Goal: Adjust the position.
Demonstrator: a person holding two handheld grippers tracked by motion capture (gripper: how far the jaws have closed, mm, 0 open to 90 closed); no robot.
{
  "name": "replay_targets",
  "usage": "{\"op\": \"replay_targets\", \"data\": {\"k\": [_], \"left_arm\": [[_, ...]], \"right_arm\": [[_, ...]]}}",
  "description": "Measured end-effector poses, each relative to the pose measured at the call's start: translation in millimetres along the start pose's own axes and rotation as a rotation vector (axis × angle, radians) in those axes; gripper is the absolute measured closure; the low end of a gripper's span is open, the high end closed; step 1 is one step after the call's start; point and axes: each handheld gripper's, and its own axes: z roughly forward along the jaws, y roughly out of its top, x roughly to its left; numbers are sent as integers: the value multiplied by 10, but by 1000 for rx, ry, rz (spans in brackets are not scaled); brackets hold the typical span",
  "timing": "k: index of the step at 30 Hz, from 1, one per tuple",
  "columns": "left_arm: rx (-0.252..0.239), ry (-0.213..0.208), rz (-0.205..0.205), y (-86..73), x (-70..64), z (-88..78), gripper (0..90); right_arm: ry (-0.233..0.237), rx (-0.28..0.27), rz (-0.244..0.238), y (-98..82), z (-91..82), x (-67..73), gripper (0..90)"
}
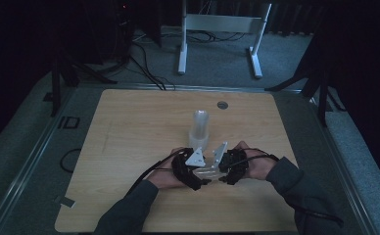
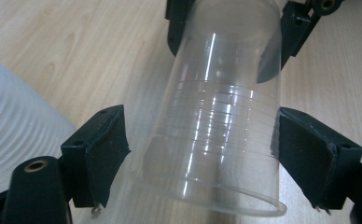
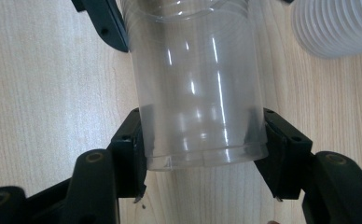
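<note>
1. In the dim high view the clear plastic cup (image 1: 209, 172) was hard to make out; it showed as a faint glassy shape between the two grippers near the front edge of the tabletop (image 1: 129, 127), its ends masked by the black gripper bodies and the hands.
2. In the left gripper view the cup (image 2: 219, 126) was cut off at the top edge; in the right gripper view the cup (image 3: 200, 88) likewise ran out of the frame at the top.
3. The cup lay level above the tabletop, its long axis running from one gripper to the other, one end toward each.
4. The left gripper (image 2: 200, 156) stood spread: a gap showed between its left pad and the cup wall, and whether the right pad touched was unclear.
5. The right gripper (image 3: 202, 149) pinched the cup, both pads pressed against its wall just above the end rim.
6. A stack of ribbed translucent cups (image 1: 199, 128) stood upright just beyond the hands; in both gripper views it was cropped at the frame edge.
</note>
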Motion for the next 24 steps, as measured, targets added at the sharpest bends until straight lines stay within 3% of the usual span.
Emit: {"op": "replay_targets", "data": {"k": [6,7,9,12,24], "left_arm": [[-33,22,-28,6,38,-46,179],[-51,36,-42,3,50,-62,179],[-54,41,-42,2,57,-72,179],[-68,54,-49,0,70,-93,180],[-116,102,-86,-11,126,-154,222]], "right_arm": [[-15,-9,46,-82,5,-33,420],[-31,-1,81,-128,20,-46,421],[-36,1,106,-162,28,-57,421],[-41,-1,117,-181,31,-65,421],[-110,-53,268,-390,60,-155,421]]}}
